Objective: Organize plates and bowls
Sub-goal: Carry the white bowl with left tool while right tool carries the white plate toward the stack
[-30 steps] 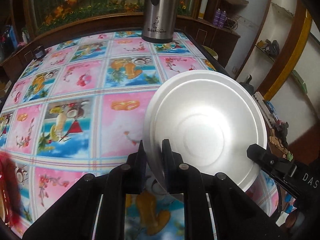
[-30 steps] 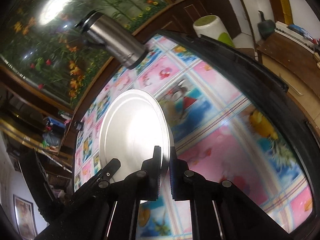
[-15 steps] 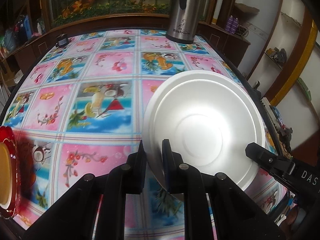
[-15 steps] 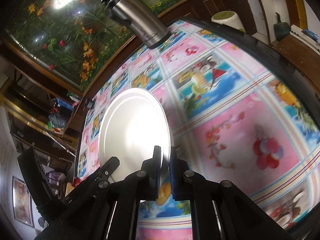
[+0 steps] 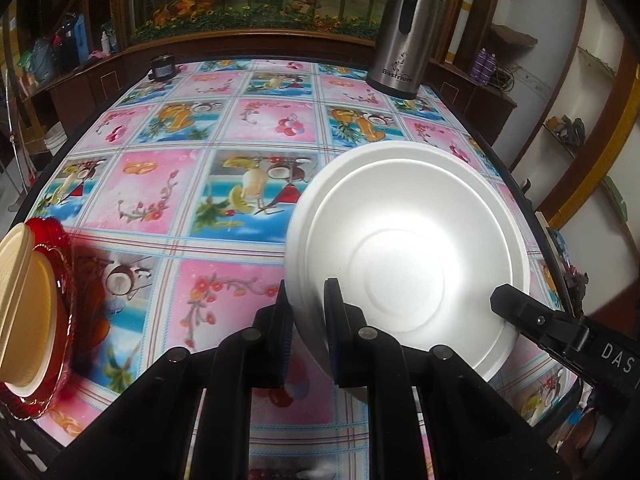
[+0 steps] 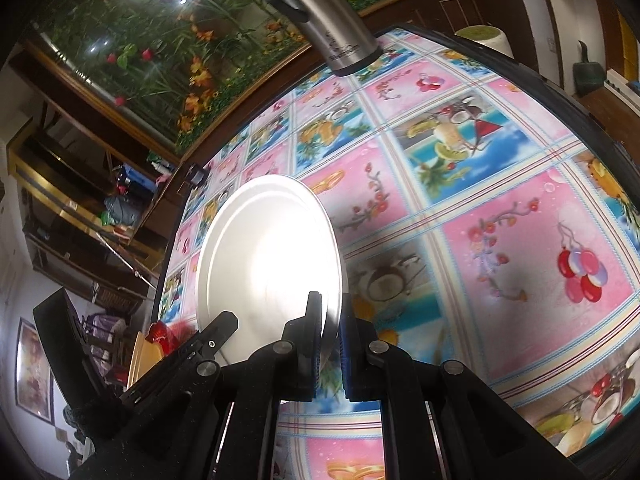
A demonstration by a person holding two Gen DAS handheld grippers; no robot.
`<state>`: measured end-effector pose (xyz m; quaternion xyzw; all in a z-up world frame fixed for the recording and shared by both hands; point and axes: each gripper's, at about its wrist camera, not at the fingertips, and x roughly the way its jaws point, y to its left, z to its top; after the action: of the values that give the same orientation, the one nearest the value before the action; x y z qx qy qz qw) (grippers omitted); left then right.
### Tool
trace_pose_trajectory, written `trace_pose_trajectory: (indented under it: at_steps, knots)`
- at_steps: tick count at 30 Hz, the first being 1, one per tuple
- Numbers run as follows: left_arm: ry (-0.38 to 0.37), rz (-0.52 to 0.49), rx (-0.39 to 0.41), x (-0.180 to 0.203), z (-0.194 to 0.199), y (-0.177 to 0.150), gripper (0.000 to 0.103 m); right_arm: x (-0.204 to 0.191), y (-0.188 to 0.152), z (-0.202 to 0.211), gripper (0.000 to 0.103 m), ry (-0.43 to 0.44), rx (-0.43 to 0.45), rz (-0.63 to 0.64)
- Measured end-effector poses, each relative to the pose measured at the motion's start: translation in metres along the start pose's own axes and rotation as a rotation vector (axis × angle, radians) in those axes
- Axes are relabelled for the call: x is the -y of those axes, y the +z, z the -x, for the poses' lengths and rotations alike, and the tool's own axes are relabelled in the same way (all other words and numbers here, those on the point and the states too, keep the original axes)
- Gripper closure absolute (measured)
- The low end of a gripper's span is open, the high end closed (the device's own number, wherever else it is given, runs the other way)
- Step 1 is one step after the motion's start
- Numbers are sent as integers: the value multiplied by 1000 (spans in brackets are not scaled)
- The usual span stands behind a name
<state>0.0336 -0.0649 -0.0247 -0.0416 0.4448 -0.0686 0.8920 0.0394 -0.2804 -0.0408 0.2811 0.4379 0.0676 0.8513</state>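
Left wrist, black box [image 5: 163, 67], red plate [image 5: 60, 304]

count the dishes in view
3: a white plate held above the table by both grippers; a red glass plate at the left table edge, with a cream dish on it. More may be hidden.

Over the table [image 5: 248, 132] I hold a plate [image 5: 408, 248] clear of the cloth, my left gripper [image 5: 308, 300] on its near-left rim and my right gripper [image 6: 331, 312] on its opposite edge, the plate between them. A flask [image 5: 404, 40] stands on the table's far right corner; a small jar [image 5: 162, 67] sits at the far left edge. At the near left edge, a bowl [image 5: 24, 300] rests in a dish [image 5: 70, 280]. Shelves [image 5: 568, 128] line the wall to the right, beyond the table.
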Motion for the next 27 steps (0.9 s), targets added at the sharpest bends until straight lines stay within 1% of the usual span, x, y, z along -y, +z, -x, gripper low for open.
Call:
trace_pose_trajectory:
  at_steps: [12, 27]
  knots:
    - [22, 47, 20, -29, 16, -8, 91, -29, -14, -4, 95, 29, -21, 62]
    - [50, 104, 44, -62, 33, -10, 91, -63, -22, -13, 95, 67, -46, 127]
